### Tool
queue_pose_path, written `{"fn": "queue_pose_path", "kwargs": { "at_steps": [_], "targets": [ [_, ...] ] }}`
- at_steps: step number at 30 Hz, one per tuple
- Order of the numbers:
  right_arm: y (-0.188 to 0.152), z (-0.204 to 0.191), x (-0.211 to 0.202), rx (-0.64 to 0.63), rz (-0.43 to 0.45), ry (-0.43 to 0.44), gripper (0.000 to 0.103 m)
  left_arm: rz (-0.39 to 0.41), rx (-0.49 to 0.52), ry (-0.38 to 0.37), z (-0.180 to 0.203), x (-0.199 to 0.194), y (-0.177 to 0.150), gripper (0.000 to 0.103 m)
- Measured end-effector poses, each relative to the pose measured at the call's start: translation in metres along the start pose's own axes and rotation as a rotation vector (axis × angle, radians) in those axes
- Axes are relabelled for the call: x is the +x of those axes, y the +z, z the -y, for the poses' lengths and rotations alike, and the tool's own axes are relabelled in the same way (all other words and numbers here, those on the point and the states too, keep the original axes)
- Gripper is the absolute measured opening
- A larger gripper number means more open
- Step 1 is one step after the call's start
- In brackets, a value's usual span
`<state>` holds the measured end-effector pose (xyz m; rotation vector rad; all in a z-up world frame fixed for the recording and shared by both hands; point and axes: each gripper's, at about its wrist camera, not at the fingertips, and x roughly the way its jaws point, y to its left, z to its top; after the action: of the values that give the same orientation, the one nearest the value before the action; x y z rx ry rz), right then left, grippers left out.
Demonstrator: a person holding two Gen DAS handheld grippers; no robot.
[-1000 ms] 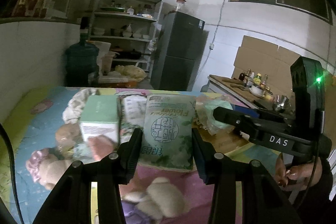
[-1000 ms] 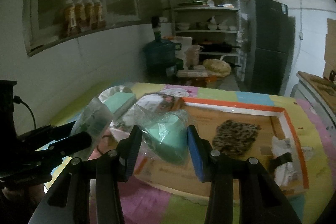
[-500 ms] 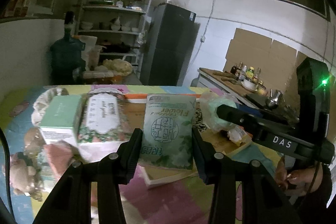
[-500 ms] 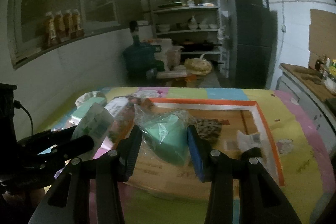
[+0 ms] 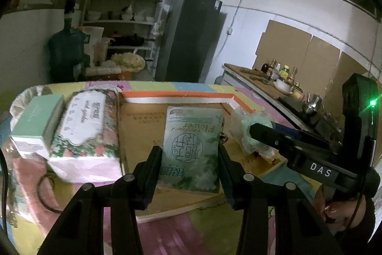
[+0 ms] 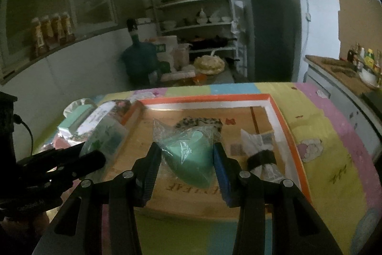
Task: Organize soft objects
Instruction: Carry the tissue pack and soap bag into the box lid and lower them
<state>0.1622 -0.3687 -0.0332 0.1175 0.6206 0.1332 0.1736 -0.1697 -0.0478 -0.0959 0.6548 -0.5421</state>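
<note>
My left gripper [image 5: 189, 164] is shut on a pale green tissue pack [image 5: 192, 147] printed with "Flower", held over the flat cardboard tray [image 5: 143, 130] with an orange-and-white rim. My right gripper [image 6: 185, 164] is shut on a mint green soft item in a clear plastic bag [image 6: 188, 157], also above the tray [image 6: 281, 116]. In the right wrist view the left gripper [image 6: 71, 161] and its tissue pack [image 6: 105, 140] show at the left. In the tray lie a leopard-print cloth [image 6: 198, 122] and a white bundle with a black band [image 6: 260, 154].
Left of the tray sit a floral tissue pack [image 5: 86, 133] and a mint box [image 5: 35, 123] on the colourful tablecloth [image 6: 329, 159]. Behind the table stand a shelf rack [image 5: 126, 23], a water jug [image 5: 66, 51] and a dark fridge [image 5: 191, 35]. A counter with bottles [image 5: 277, 78] runs along the right.
Both grippers moved right and forward over the tray with their loads. The plush toys and left clutter slid out of the left wrist view; the tray now fills the middle.
</note>
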Motion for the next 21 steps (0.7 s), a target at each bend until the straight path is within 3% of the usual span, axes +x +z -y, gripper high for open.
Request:
{"fn": "queue_pose_path", "kwargs": {
  "at_steps": [21],
  "targets": [
    [-0.010, 0.033, 0.025, 0.027, -0.054, 0.006, 0.045, -0.122, -0.024, 0.024, 0.013, 0.048, -0.006, 0.046]
  ]
}}
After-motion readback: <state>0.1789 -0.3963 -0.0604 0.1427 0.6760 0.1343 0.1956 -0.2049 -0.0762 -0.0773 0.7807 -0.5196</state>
